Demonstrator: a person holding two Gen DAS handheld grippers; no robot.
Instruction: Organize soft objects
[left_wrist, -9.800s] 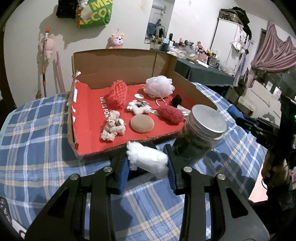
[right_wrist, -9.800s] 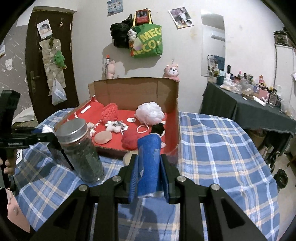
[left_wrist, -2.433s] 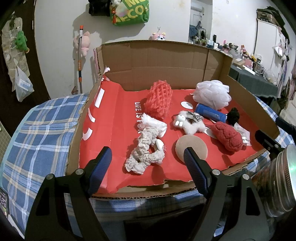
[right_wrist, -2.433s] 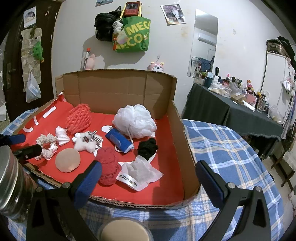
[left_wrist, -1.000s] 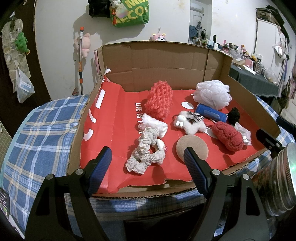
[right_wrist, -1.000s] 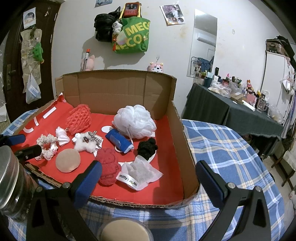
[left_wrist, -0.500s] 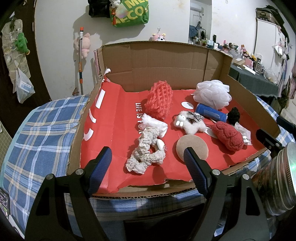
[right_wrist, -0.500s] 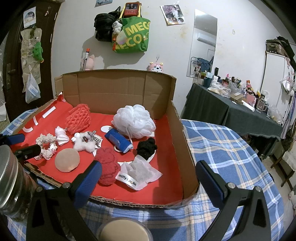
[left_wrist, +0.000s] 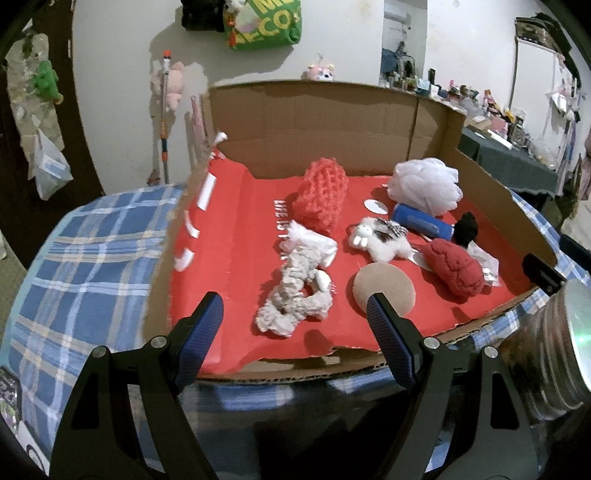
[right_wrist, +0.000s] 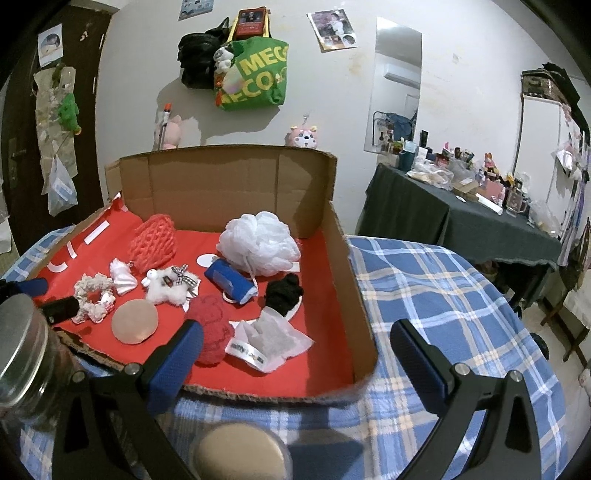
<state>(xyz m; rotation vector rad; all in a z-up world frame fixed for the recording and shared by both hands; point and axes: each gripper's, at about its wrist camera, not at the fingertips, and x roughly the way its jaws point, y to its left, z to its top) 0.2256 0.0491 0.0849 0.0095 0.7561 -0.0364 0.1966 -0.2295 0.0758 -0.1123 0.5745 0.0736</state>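
The left claw (left_wrist: 293, 314) stands wide apart and holds nothing; its blue-padded fingers (left_wrist: 201, 334) hang over the near edge of the shallow red-lined cardboard box (left_wrist: 369, 110), angled down toward the box floor. The right claw (right_wrist: 295, 345) is spread wide too, empty, tilted down over the box's near right corner, one finger above the red lining and the other above the blue plaid cloth (right_wrist: 443, 288) covering the desk.

The soft things all lie inside the box. A cream knitted scrunchie (left_wrist: 295, 299) sits near the front edge, just ahead of the left claw, with a small white fabric piece (left_wrist: 314, 242) touching its far end. A round beige sponge puff (left_wrist: 384, 290) lies beside it, then a dark red knitted pouch (left_wrist: 452, 271). Behind them are a white fluffy bunny charm (left_wrist: 380, 243), a rolled blue cloth (left_wrist: 421, 221), a black fuzzy ball (left_wrist: 467, 229), a coral mesh sponge (left_wrist: 321, 197) and a white mesh bath pouf (left_wrist: 426, 184) toward the back wall.

A metal-lidded glass jar (right_wrist: 26, 354) stands on the desk outside the box's front edge.
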